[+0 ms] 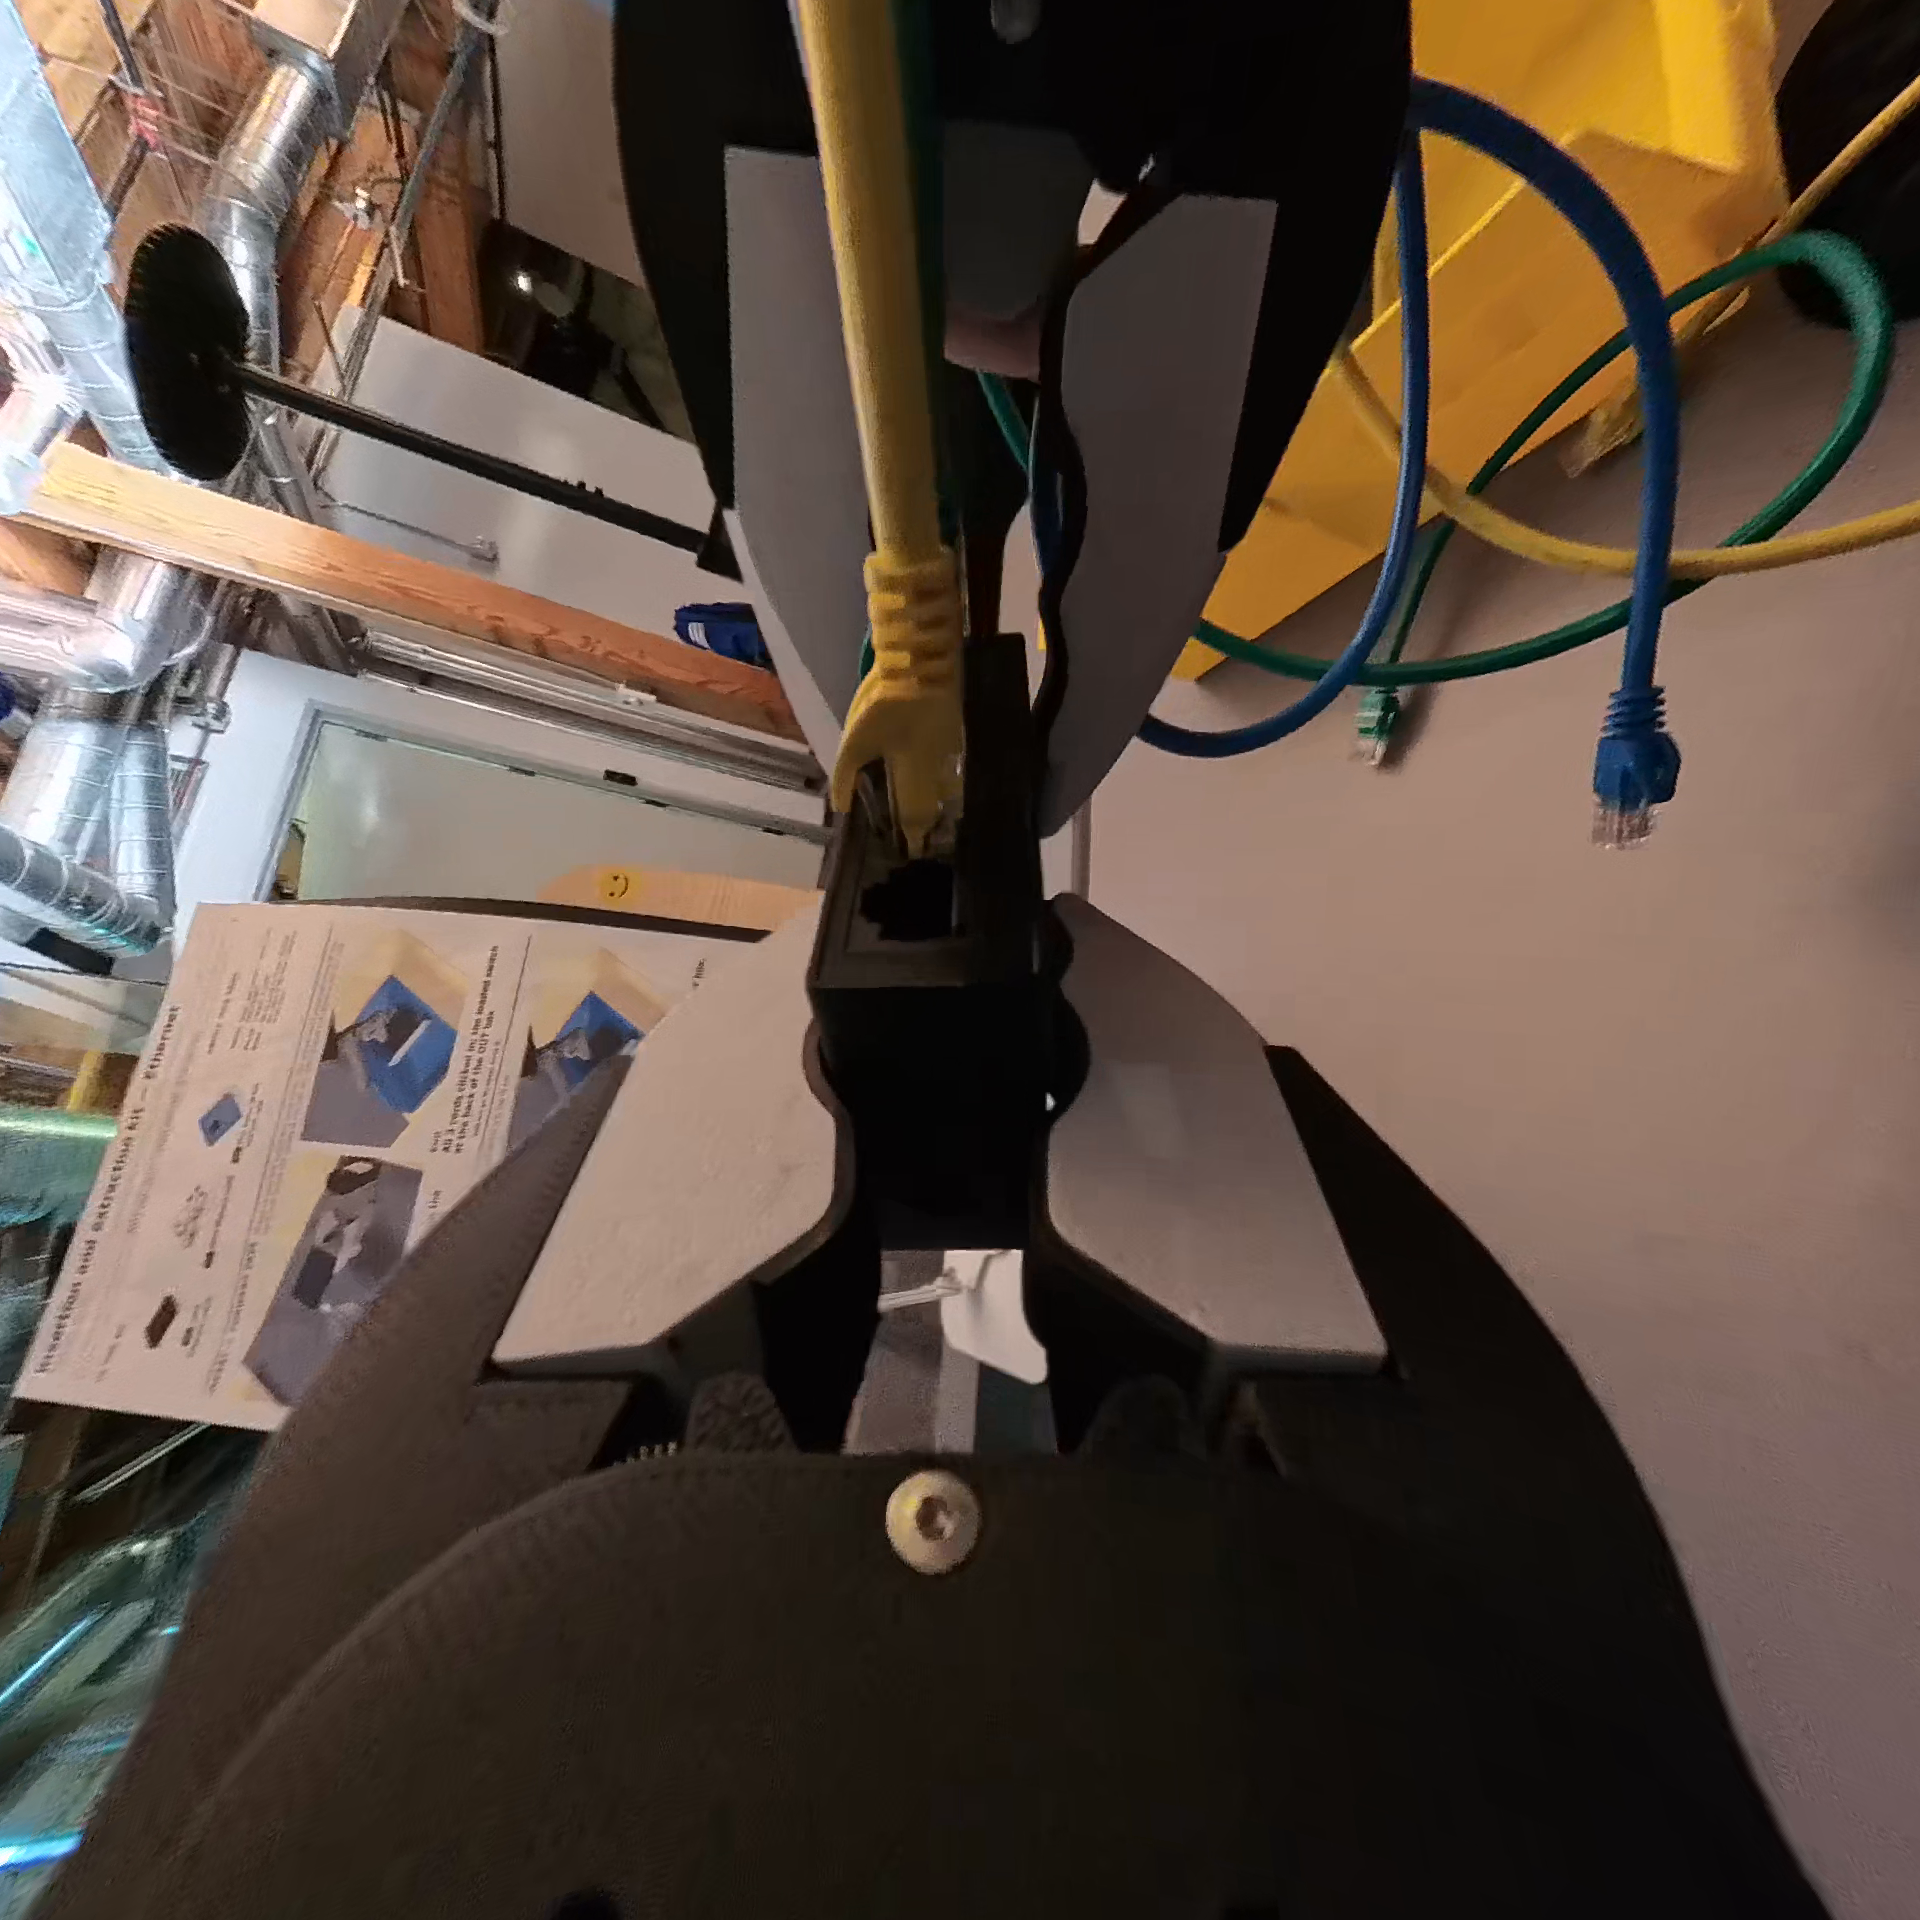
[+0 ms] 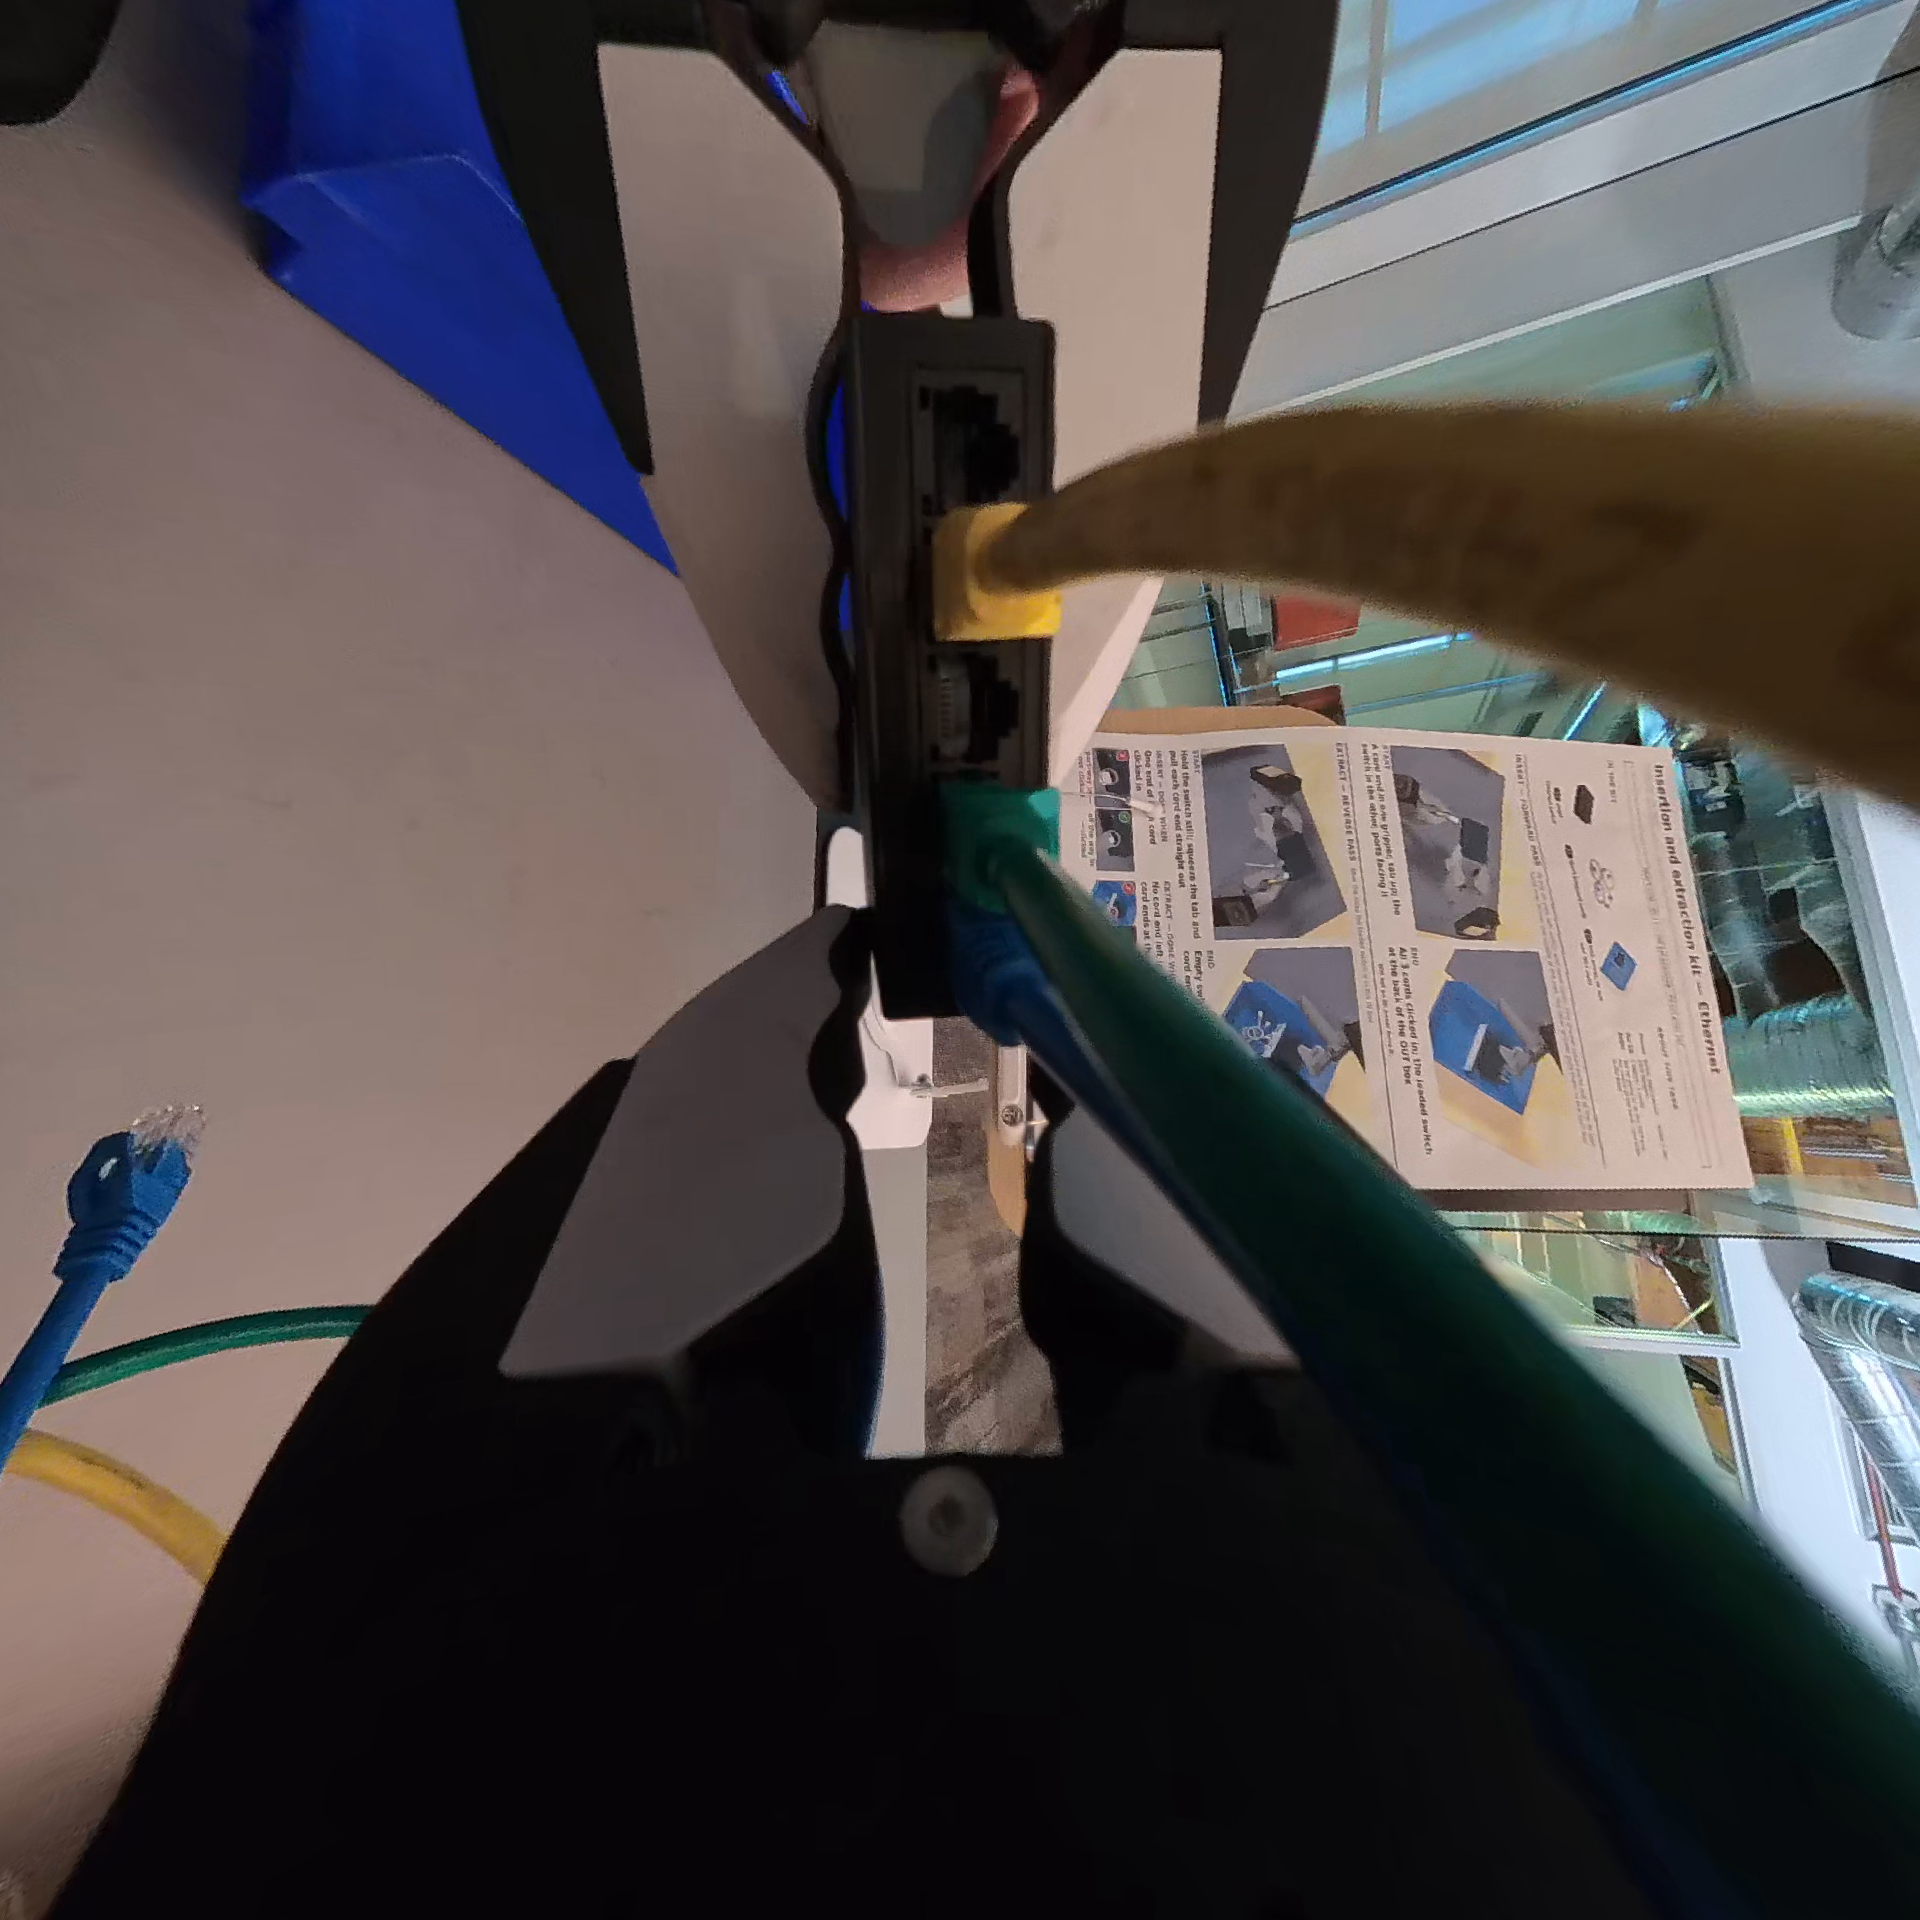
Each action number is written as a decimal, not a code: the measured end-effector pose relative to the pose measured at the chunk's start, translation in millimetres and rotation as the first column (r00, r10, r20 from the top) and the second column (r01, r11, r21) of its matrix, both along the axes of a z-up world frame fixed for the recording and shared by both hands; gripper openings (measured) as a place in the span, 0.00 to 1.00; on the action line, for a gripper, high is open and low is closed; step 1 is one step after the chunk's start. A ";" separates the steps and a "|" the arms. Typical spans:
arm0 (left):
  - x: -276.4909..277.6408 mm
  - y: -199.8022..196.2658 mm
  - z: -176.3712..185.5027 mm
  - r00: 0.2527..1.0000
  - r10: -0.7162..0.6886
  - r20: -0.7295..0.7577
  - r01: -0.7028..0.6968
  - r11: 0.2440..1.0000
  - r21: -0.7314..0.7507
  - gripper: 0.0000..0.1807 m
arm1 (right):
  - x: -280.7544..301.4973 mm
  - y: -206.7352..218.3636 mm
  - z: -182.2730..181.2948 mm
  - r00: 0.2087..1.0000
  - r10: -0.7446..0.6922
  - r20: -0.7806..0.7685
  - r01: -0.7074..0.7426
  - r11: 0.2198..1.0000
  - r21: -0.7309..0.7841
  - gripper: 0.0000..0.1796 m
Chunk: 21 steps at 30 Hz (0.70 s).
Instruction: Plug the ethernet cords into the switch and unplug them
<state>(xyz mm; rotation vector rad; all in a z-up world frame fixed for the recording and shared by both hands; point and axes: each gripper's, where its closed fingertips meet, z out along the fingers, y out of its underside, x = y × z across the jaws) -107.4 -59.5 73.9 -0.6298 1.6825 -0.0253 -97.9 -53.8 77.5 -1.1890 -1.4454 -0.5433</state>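
My left gripper (image 1: 935, 935) is shut on the black switch (image 1: 925, 1039) and holds it off the table; its fingers (image 2: 717, 312) show at the top of the right wrist view. On the switch (image 2: 894, 675), a yellow plug (image 2: 987, 603) sits at the second port, and a green plug (image 2: 997, 831) and a blue plug (image 2: 987, 966) sit at the near end. My right gripper (image 2: 940, 966) straddles that near end with a narrow gap. Its right finger is hidden behind the cords. The yellow plug (image 1: 904, 665) lies between the right gripper's fingers (image 1: 790, 416).
The cords' other ends lie on the grey table (image 1: 1507, 1143): a blue plug (image 1: 1631, 748) and a green plug (image 1: 1377, 717). A yellow bin (image 1: 1507, 364) stands behind them. A blue bin (image 2: 416, 260) and a printed instruction sheet (image 2: 1455, 935) are nearby.
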 end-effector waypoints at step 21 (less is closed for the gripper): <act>1.3 26.5 26.8 0.976 0.138 0.168 -0.165 0.973 0.159 0.16 | 13.8 21.4 20.1 0.994 -0.081 -0.080 0.093 0.982 0.164 0.23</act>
